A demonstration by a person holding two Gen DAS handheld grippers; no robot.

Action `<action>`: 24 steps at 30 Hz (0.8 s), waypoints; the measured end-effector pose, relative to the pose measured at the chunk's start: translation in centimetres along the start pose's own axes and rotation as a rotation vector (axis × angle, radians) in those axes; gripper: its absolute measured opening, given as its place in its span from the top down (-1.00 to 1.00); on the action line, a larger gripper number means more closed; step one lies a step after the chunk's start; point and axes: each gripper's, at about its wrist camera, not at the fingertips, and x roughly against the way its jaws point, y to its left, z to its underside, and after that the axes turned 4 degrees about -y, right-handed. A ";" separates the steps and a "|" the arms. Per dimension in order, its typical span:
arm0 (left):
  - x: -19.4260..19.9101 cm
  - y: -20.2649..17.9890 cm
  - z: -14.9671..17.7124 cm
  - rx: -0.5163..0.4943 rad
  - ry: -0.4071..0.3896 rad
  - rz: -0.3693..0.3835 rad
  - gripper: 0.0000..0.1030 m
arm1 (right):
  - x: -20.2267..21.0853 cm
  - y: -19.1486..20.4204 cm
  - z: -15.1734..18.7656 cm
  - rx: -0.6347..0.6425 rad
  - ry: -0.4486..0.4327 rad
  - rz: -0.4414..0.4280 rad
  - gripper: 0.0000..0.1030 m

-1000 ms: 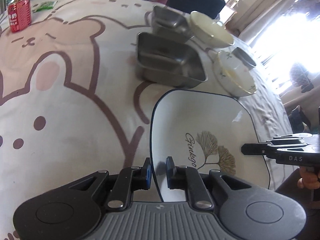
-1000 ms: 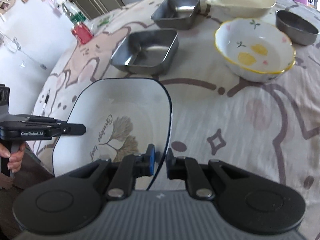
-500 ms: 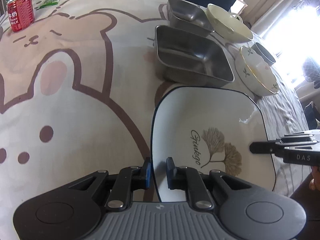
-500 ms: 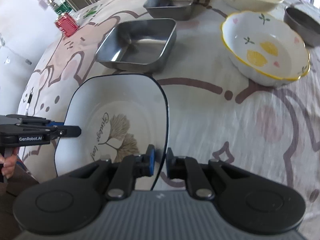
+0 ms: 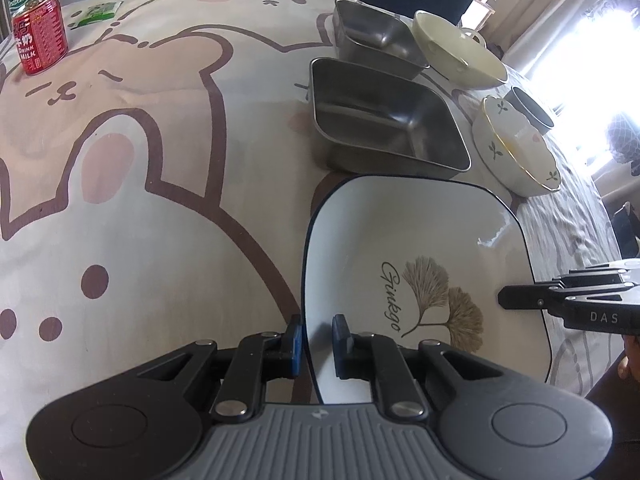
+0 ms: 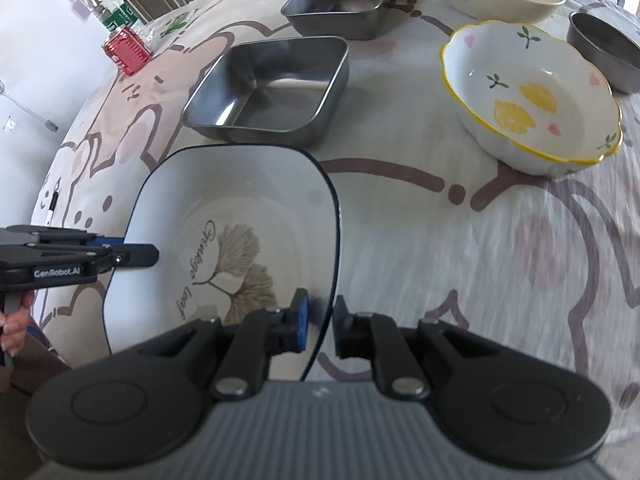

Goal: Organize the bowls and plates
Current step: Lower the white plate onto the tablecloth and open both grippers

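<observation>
My left gripper (image 5: 316, 344) was clamped narrowly on the left rim of the ginkgo plate (image 5: 420, 248); my right gripper (image 6: 320, 326) pinched its opposite rim the same way, so I held the plate between both, just above the bear-print tablecloth (image 5: 140, 200); just beyond its far edge sat the large steel tray (image 5: 384, 120), with a smaller steel tray (image 5: 372, 40) behind it; the lemon-pattern bowl (image 6: 532, 96) stood to the right.

Black fingers (image 5: 340, 344), blue pads (image 5: 295, 344)
</observation>
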 end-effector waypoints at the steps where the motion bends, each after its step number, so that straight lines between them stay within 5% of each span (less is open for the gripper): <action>1: 0.0 0.0 0.0 -0.002 -0.001 -0.001 0.70 | 0.0 0.0 0.0 0.006 -0.002 0.003 0.71; 24: -0.1 -0.4 -0.2 -0.034 0.006 -0.002 0.69 | -0.3 0.3 0.0 0.019 -0.006 0.022 0.67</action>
